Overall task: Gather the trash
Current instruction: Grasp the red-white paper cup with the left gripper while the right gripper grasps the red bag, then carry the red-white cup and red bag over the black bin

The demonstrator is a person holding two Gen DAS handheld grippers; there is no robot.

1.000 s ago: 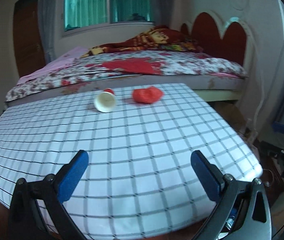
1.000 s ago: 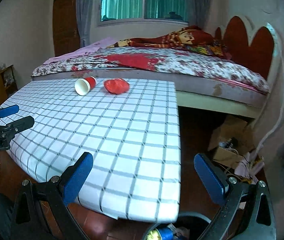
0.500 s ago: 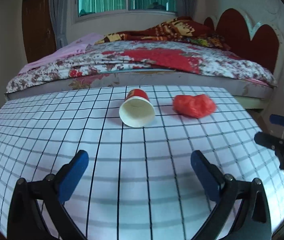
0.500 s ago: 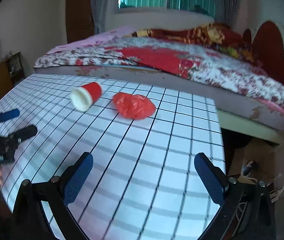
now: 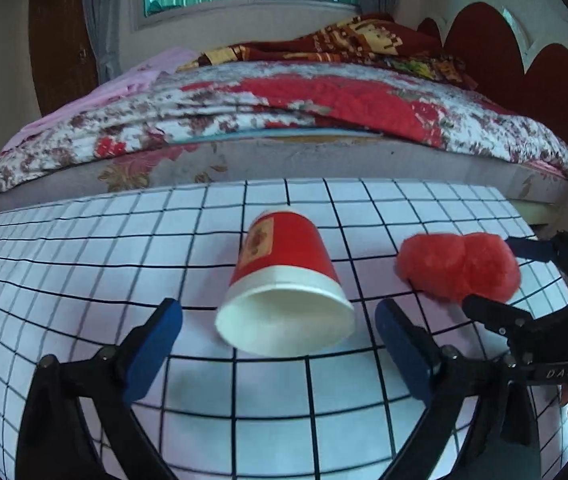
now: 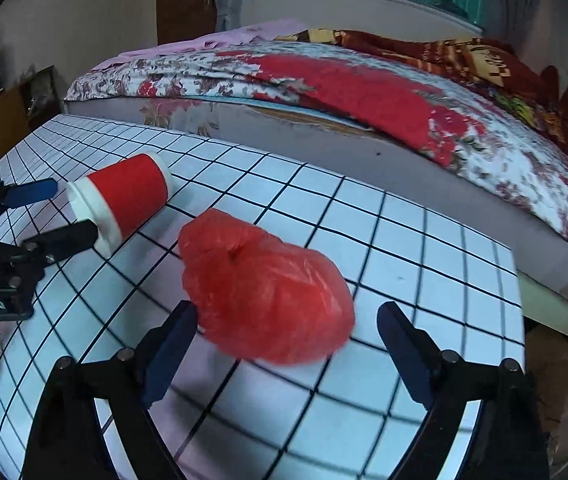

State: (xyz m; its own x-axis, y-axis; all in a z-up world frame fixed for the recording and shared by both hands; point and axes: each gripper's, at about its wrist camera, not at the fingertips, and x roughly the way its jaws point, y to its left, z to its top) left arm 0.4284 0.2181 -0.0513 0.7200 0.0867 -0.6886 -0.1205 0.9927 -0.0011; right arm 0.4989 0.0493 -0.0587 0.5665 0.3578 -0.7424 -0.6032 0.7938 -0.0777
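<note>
A red paper cup (image 5: 284, 280) lies on its side on the checked tablecloth (image 5: 83, 264), its white mouth towards me. My left gripper (image 5: 277, 346) is open, its blue pads on either side of the cup's mouth, not touching. A crumpled red plastic bag (image 6: 263, 292) lies to the cup's right. My right gripper (image 6: 284, 348) is open around the bag's near end. The cup also shows in the right wrist view (image 6: 123, 200), the bag in the left wrist view (image 5: 460, 266). The right gripper (image 5: 508, 280) straddles the bag there.
A bed (image 5: 284, 120) with a flowered quilt and red headboard (image 5: 516, 52) runs along the table's far edge. The table's right edge (image 6: 518, 320) drops to the floor. A wooden cabinet (image 6: 7, 116) stands far left.
Both grippers have moved forward over the table. The left now brackets the cup, the right brackets the red bag. Both stay open; cup and bag have not moved.
</note>
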